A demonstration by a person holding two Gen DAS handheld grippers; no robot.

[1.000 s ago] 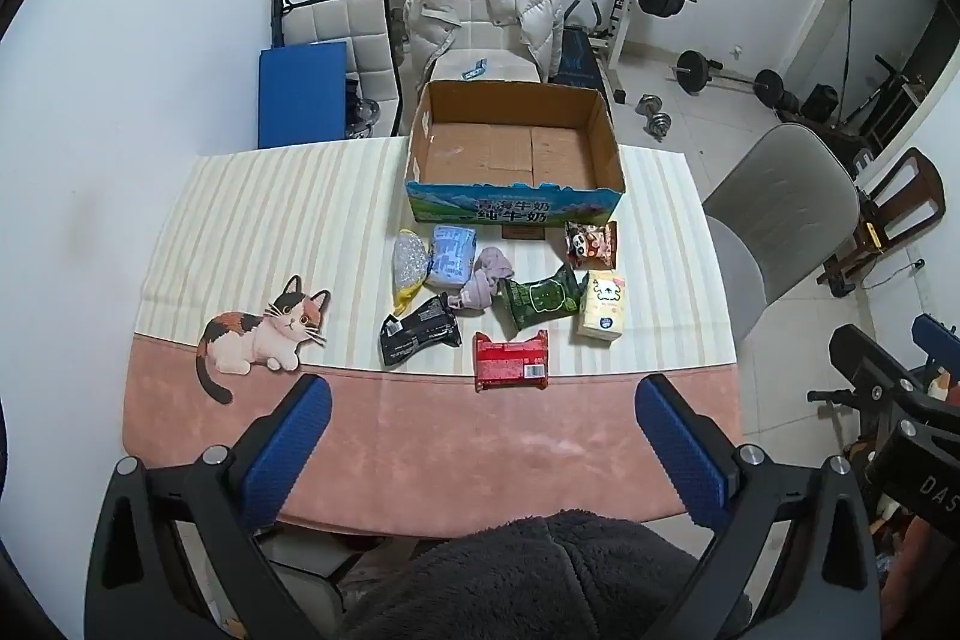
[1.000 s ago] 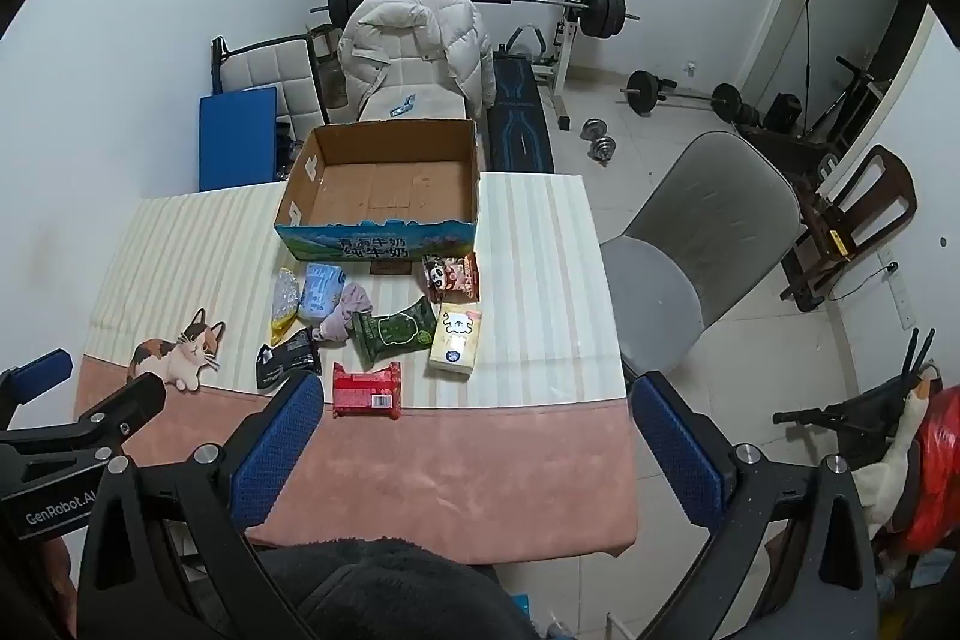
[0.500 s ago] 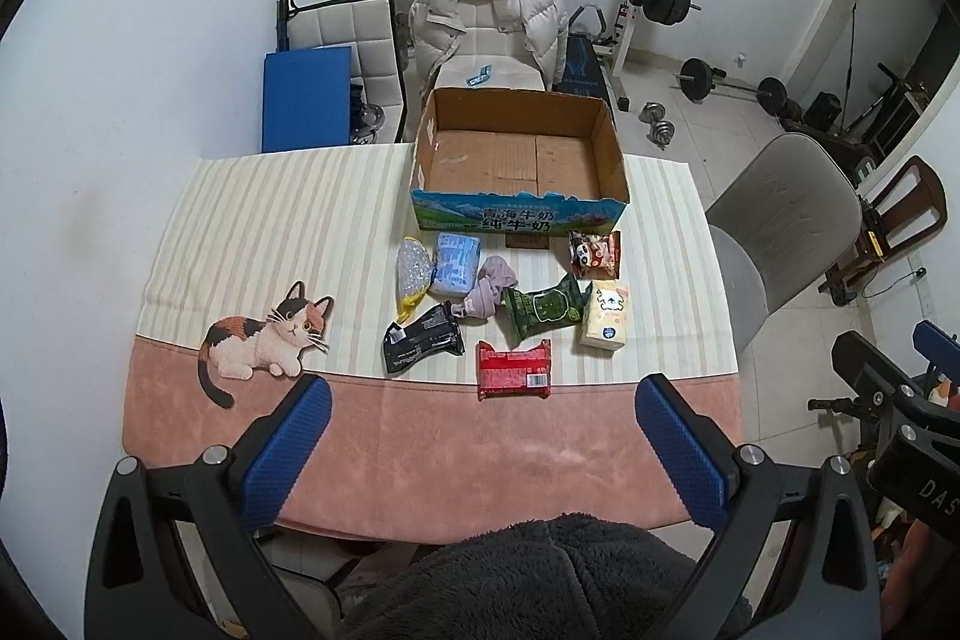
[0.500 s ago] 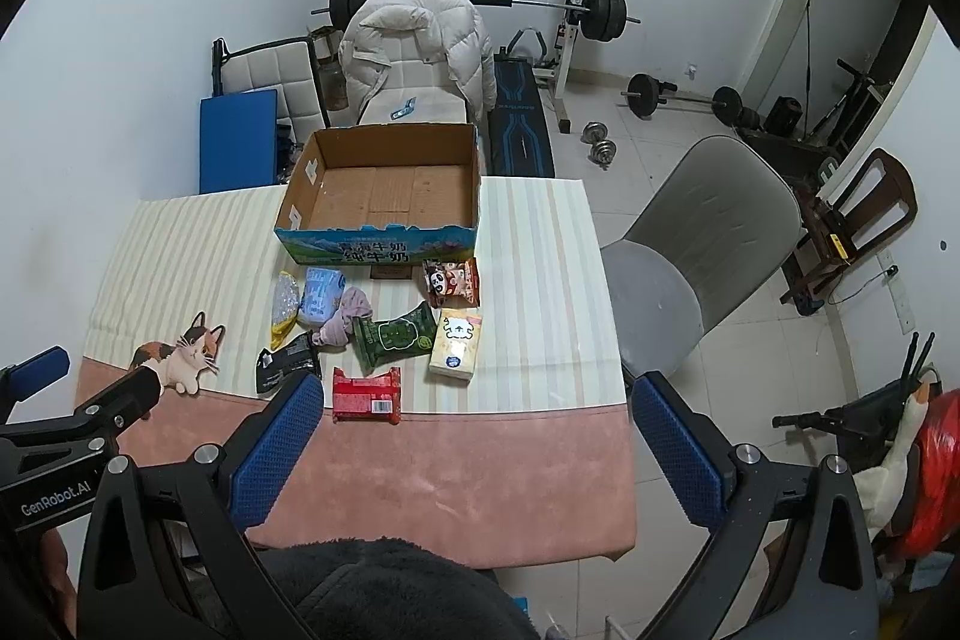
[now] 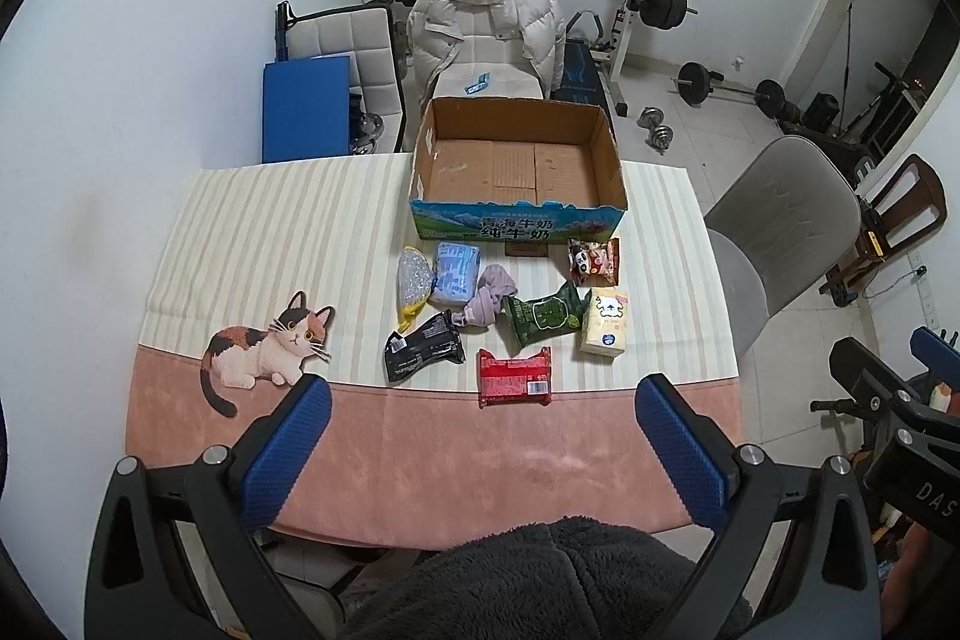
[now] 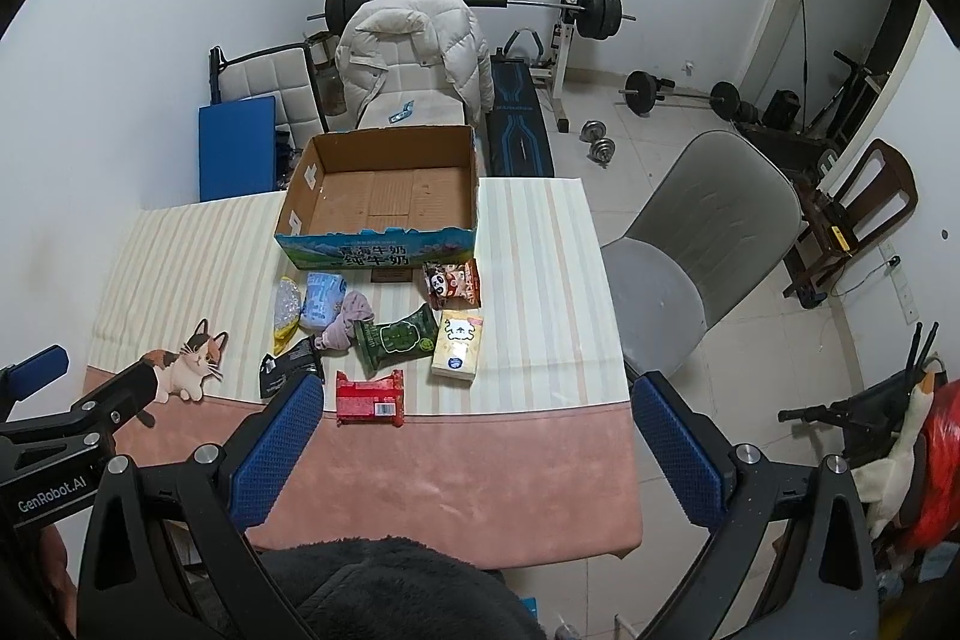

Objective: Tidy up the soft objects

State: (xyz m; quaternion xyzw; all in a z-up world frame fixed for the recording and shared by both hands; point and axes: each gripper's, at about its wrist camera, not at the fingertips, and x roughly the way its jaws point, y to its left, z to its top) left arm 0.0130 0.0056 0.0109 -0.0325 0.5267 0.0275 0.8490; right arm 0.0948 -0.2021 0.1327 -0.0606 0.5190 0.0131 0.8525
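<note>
An open empty cardboard box (image 5: 516, 166) (image 6: 384, 196) stands at the table's far side. In front of it lie soft packs: a red pack (image 5: 514, 378) (image 6: 369, 397), a green pack (image 5: 543, 317) (image 6: 399, 338), a tissue pack (image 5: 605, 323) (image 6: 458, 343), a panda snack bag (image 5: 593, 261) (image 6: 451, 284), a black pack (image 5: 423, 353), a blue pack (image 5: 456, 271), a clear bag (image 5: 413, 280) and a mauve cloth (image 5: 489, 301). My left gripper (image 5: 480, 451) and right gripper (image 6: 474, 451) are both open and empty, held high above the near table edge.
The tablecloth has a cat print (image 5: 264, 349) at the left. A grey chair (image 6: 696, 244) stands right of the table. A chair with a white jacket (image 5: 486, 22) and gym weights (image 6: 474, 4) are behind. The left gripper shows in the right wrist view (image 6: 78, 400).
Both views have shifted slightly: the table and objects sit a little lower in frame. No object has moved and both grippers stay open.
</note>
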